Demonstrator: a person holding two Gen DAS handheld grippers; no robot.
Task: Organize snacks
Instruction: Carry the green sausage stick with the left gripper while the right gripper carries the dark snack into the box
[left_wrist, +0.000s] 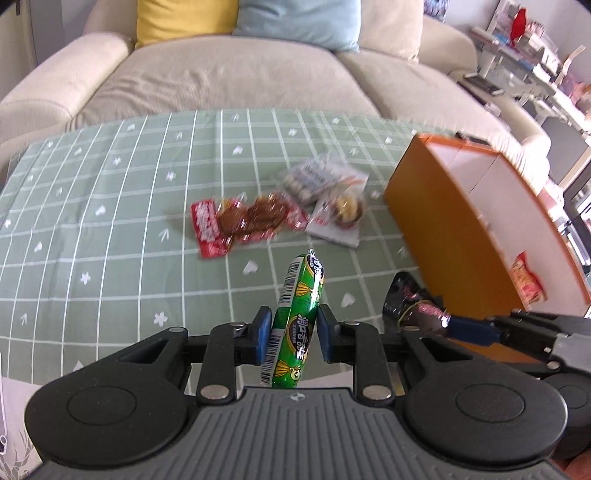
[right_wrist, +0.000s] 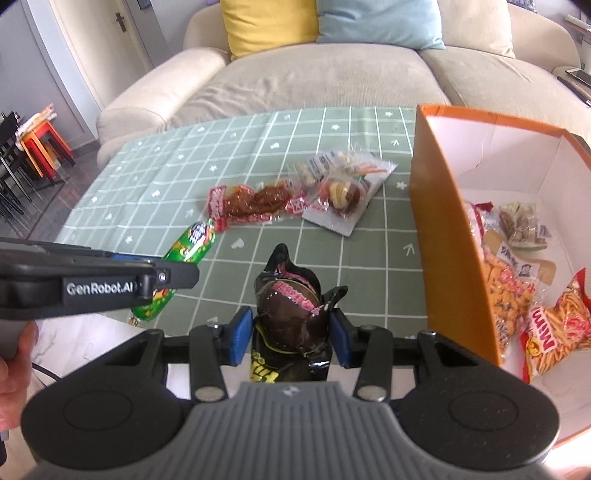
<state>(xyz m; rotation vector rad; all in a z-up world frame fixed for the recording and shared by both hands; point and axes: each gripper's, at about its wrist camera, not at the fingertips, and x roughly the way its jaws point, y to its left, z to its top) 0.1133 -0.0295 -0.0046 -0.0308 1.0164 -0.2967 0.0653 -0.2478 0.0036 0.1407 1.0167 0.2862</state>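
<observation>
A: Now, what is the left gripper (left_wrist: 291, 334) holding?

B: Its blue pads are pressing on a green foil-wrapped sausage stick (left_wrist: 297, 325), which is standing almost upright between them, above the green checked tablecloth (left_wrist: 110, 206). The jaws are standing only a little apart.

A: And the right gripper (right_wrist: 291, 334)?

B: It is squeezing a dark brown shiny snack packet (right_wrist: 291, 314), jaws narrowly apart too. The left view is showing only its tip and one blue pad.

A: What is the right view adding?

B: It is looking into the orange cardboard box with white inside (right_wrist: 436, 206), where a bag of orange crackers (right_wrist: 506, 288) and a red bag of fried sticks (right_wrist: 557, 321) are lying. The left view is showing mostly the outer wall. On the cloth, a red packet of brown meat (right_wrist: 251, 203) is lying beside a clear packet of mixed snacks (right_wrist: 343, 192).
</observation>
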